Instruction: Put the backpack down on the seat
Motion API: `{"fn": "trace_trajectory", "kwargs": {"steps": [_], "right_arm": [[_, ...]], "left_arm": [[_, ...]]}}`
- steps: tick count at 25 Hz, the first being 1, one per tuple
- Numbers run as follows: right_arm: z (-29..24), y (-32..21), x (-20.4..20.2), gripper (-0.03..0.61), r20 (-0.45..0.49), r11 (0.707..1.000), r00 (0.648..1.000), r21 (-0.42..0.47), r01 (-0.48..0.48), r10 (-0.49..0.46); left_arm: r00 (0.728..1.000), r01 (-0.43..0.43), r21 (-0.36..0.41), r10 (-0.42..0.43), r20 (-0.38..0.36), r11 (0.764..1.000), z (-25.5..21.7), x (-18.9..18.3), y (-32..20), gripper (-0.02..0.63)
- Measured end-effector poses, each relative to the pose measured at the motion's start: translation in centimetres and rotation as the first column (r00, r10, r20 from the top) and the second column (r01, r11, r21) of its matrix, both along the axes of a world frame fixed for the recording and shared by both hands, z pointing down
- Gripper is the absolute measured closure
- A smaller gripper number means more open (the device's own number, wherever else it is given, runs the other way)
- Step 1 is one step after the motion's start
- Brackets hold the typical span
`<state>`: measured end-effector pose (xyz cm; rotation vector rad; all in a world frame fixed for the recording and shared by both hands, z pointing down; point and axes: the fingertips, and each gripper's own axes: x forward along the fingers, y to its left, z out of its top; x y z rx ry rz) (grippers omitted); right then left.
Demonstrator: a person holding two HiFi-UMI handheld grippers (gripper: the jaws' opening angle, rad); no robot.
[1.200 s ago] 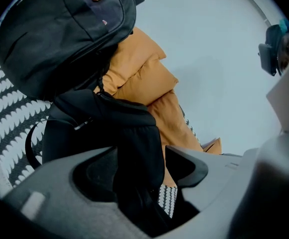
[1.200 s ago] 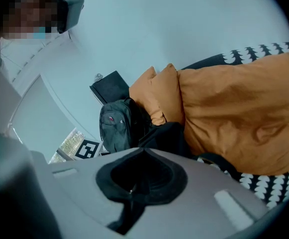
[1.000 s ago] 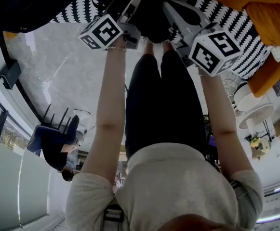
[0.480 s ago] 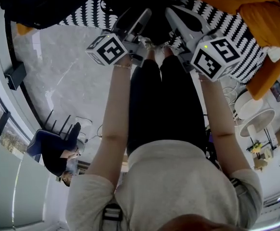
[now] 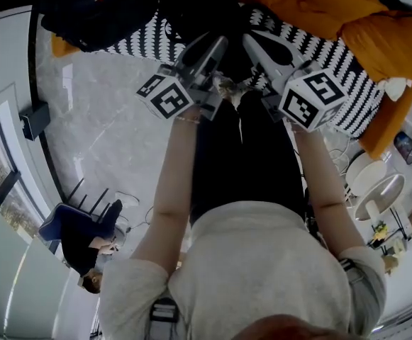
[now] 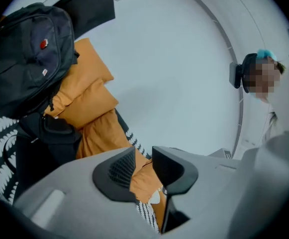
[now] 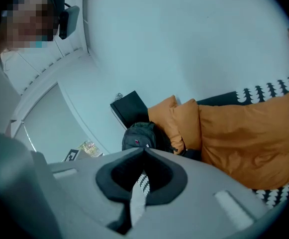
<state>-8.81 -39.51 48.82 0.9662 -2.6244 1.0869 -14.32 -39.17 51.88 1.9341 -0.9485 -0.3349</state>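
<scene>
Black backpack [image 6: 30,54]: stands on seat [image 5: 142,41], propped against orange cushions [image 6: 82,91], hence unheld; left hand-held gripper [image 6: 143,159] released, jaws just closing on nothing; right hand-held gripper [image 7: 144,151] clenched, empty.

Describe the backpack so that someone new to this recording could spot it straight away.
Find the long seat with the black-and-white patterned cover and a row of orange cushions. At one end of it, leaning against those cushions, sits the backpack. It is bulky and black against the orange, with a small red badge on its front.
</scene>
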Motion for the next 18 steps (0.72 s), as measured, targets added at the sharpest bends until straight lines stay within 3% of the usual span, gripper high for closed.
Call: {"fn": "trace_trajectory", "kwargs": {"steps": [5,8,13,18], "right_arm": [[-4.9,1.0,-0.9,0.575,0.014,0.999,1.000,0.035,-0.001,0.001],[-7.8,1.4,-1.0,0.575,0.014,0.998,1.000,0.070,0.002,-0.003],[-12.2,2.4,-0.9,0.575,0.010,0.991,1.000,0.135,0.001,-0.003],[-15.5,4.8,-0.1,0.575,-0.001,0.989,1.000,0.151,-0.002,0.002]], "left_arm": [[0.993,-0.088,0.083,0.094,-0.067,0.993,-6.5,0.3,0.8,0.574],[0.988,-0.133,0.134,0.143,-0.063,0.982,-10.3,0.7,1.1,0.589],[0.986,-0.137,0.205,0.153,-0.066,0.969,-15.9,0.4,2.2,0.597],[0.982,-0.168,0.243,0.184,-0.045,0.956,-20.2,0.9,4.1,0.606]]}}
